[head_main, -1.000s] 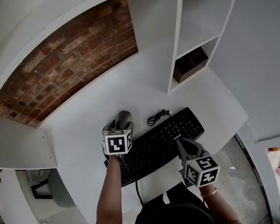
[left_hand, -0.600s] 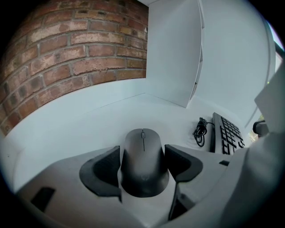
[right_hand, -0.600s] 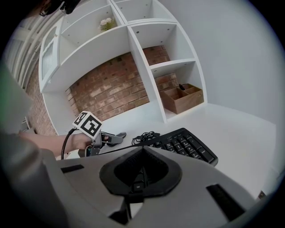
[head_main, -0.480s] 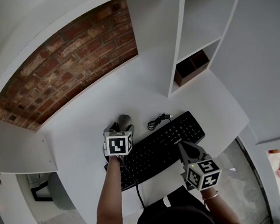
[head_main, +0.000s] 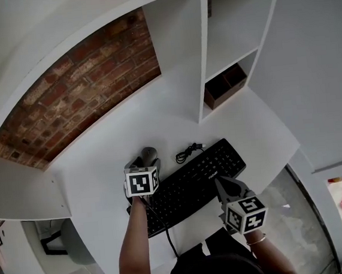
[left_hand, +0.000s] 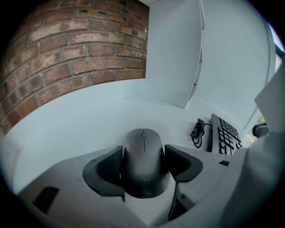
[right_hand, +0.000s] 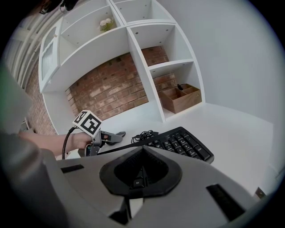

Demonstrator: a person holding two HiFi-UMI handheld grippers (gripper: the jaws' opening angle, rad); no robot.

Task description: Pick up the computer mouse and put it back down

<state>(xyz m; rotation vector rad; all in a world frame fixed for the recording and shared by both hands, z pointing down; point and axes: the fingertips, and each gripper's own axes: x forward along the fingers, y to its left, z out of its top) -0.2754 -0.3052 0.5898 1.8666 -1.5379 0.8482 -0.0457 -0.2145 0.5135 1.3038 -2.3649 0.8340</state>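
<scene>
A dark grey computer mouse (left_hand: 144,160) sits between the pads of my left gripper (left_hand: 143,165), which is shut on its two sides. In the head view the mouse (head_main: 149,153) pokes out ahead of the left gripper (head_main: 143,162), just left of the black keyboard (head_main: 193,182). I cannot tell whether the mouse rests on the white desk (head_main: 102,170) or hangs just above it. My right gripper (head_main: 222,184) hovers over the keyboard's near right edge. In its own view the right gripper (right_hand: 141,171) is shut, with nothing in it.
A coiled black cable (head_main: 186,153) lies behind the keyboard, close to the right of the mouse. A wooden organiser box (head_main: 225,85) stands in the lowest shelf compartment at the back right. A brick wall (head_main: 76,88) backs the desk.
The head view has shifted a little. Both grippers hold nearly the same places relative to the keyboard, and the left one stays shut on the mouse.
</scene>
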